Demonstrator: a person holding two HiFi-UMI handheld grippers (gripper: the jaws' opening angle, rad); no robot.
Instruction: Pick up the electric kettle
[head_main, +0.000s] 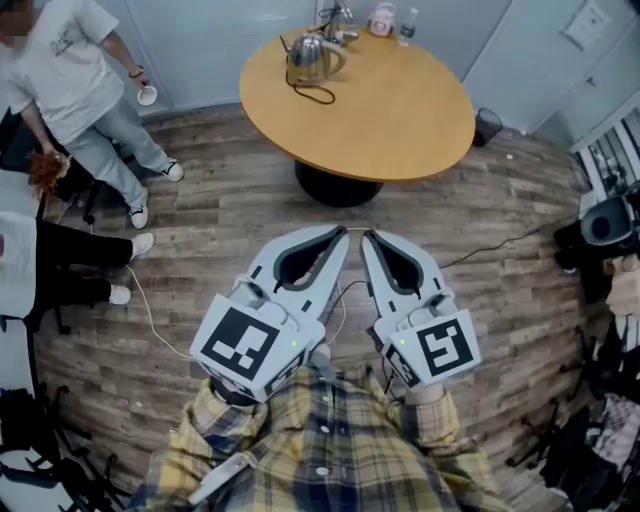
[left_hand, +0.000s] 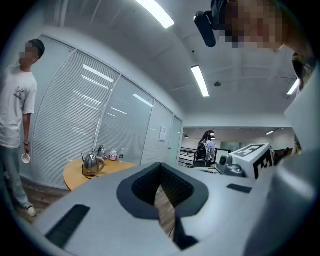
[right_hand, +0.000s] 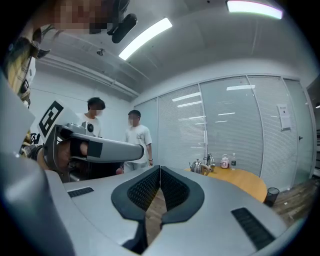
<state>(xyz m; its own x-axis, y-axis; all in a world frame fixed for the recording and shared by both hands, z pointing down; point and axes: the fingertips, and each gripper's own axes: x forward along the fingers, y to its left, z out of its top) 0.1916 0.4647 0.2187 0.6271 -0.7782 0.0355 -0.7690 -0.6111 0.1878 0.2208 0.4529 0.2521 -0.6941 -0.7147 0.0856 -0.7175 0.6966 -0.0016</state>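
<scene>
The steel electric kettle (head_main: 312, 58) stands with its black cord on the far left part of the round wooden table (head_main: 400, 110), well ahead of both grippers. It shows small in the left gripper view (left_hand: 91, 162) and in the right gripper view (right_hand: 197, 166). My left gripper (head_main: 343, 232) and right gripper (head_main: 366, 236) are held side by side, level, over the wood floor in front of my plaid shirt. The tips of each one meet, and nothing is between them (left_hand: 160, 165) (right_hand: 160, 169). Both are far from the kettle.
Behind the kettle stand a pink jar (head_main: 382, 18), a small bottle (head_main: 407, 25) and a stand. A black bin (head_main: 487, 125) sits right of the table. Two people (head_main: 75, 90) stand at the left by the glass wall. Cables cross the floor (head_main: 150, 320); dark equipment (head_main: 605, 225) crowds the right.
</scene>
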